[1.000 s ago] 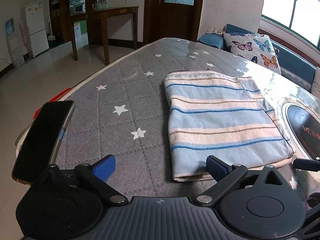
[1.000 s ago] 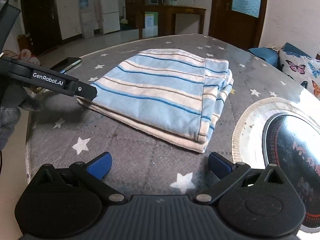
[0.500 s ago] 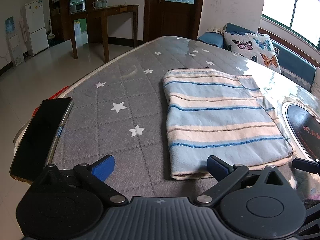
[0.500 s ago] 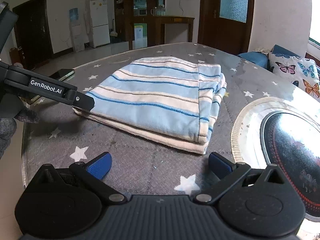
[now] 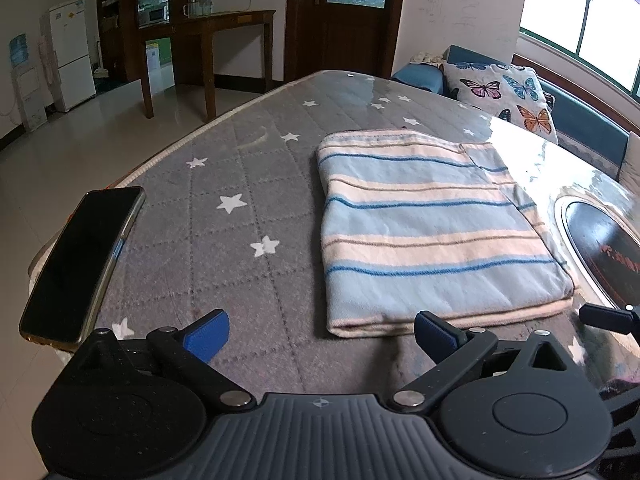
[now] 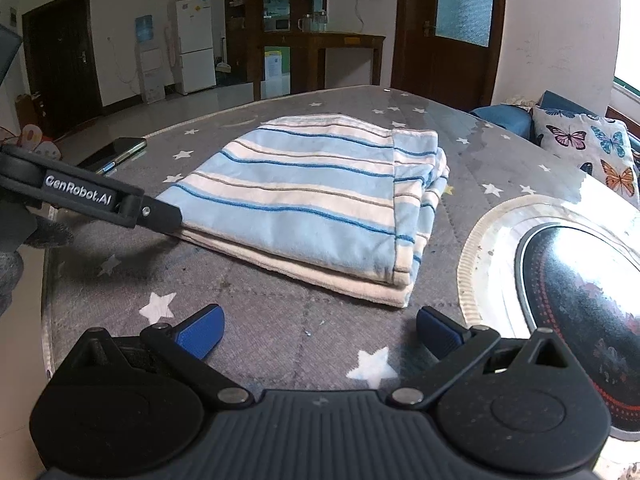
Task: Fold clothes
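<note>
Hardly anything moved since the earlier frames: the left gripper point(image 5: 320, 330) crept a touch nearer the folded striped garment point(image 5: 432, 232), whose near edge now sits closer to its blue pads in the lower middle of the left view, and the right gripper point(image 6: 318, 330) barely shifted. Count-wise it's one garment lying flat mid-frame on the starry grey table cover point(image 5: 224, 248), one phone point(image 5: 80, 264) at the left edge, one butterfly cushion point(image 5: 504, 92) upper right. Both grippers are spread wide with nothing between their fingers.
</note>
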